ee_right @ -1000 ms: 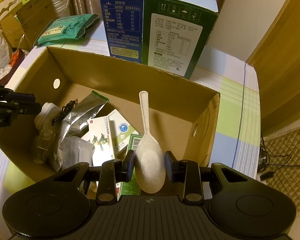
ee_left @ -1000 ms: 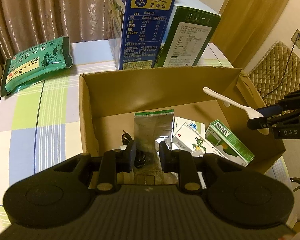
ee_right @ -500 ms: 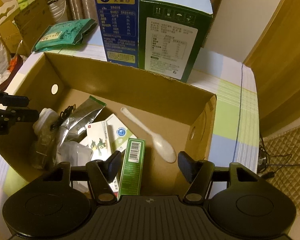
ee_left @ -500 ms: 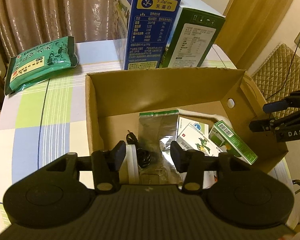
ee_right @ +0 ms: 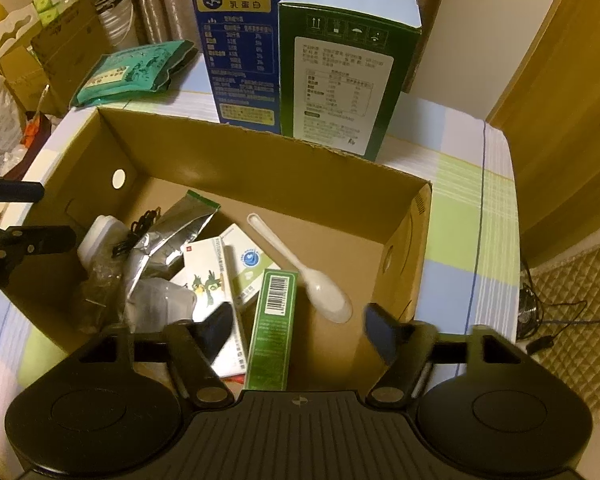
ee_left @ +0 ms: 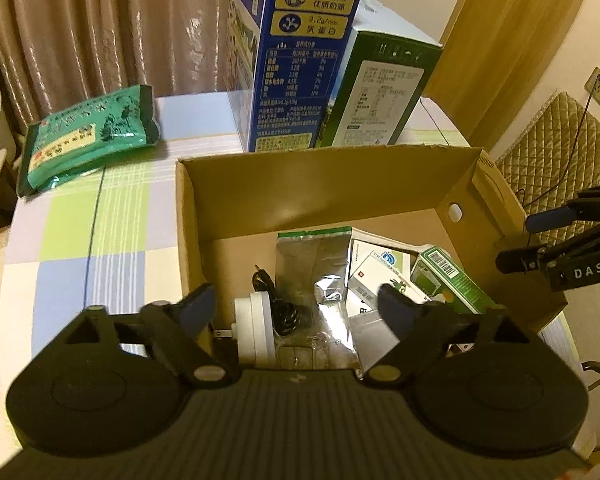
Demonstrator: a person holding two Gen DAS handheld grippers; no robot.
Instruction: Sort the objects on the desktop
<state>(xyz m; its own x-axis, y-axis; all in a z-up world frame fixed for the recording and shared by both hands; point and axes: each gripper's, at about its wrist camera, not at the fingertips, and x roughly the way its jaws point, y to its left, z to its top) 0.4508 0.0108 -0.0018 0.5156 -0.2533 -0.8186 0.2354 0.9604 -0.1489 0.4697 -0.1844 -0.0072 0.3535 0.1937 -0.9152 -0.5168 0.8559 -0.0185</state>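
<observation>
An open cardboard box [ee_right: 260, 160] [ee_left: 324, 184] stands on the checked tablecloth. In it lie a white plastic spoon [ee_right: 300, 268], a green carton [ee_right: 272, 320] [ee_left: 452, 280], white medicine boxes [ee_right: 212, 276] [ee_left: 376, 276], a silver foil pouch [ee_right: 168, 240] [ee_left: 312, 264], a white plug with black cable [ee_left: 256, 320] and clear plastic [ee_right: 160, 308]. My right gripper [ee_right: 300, 332] is open and empty above the box's near edge. My left gripper [ee_left: 296, 304] is open and empty over the box's left end.
A tall blue milk carton [ee_left: 300, 52] [ee_right: 240, 40] and a green carton [ee_left: 380, 88] [ee_right: 344, 80] stand behind the box. A green packet [ee_left: 88, 136] [ee_right: 132, 72] lies at the table's far left. Cardboard boxes [ee_right: 40, 60] stand beyond the table.
My right gripper opened and let the spoon drop into the box, then pulled back. My left gripper opened wide and drew back from the plug and cable.
</observation>
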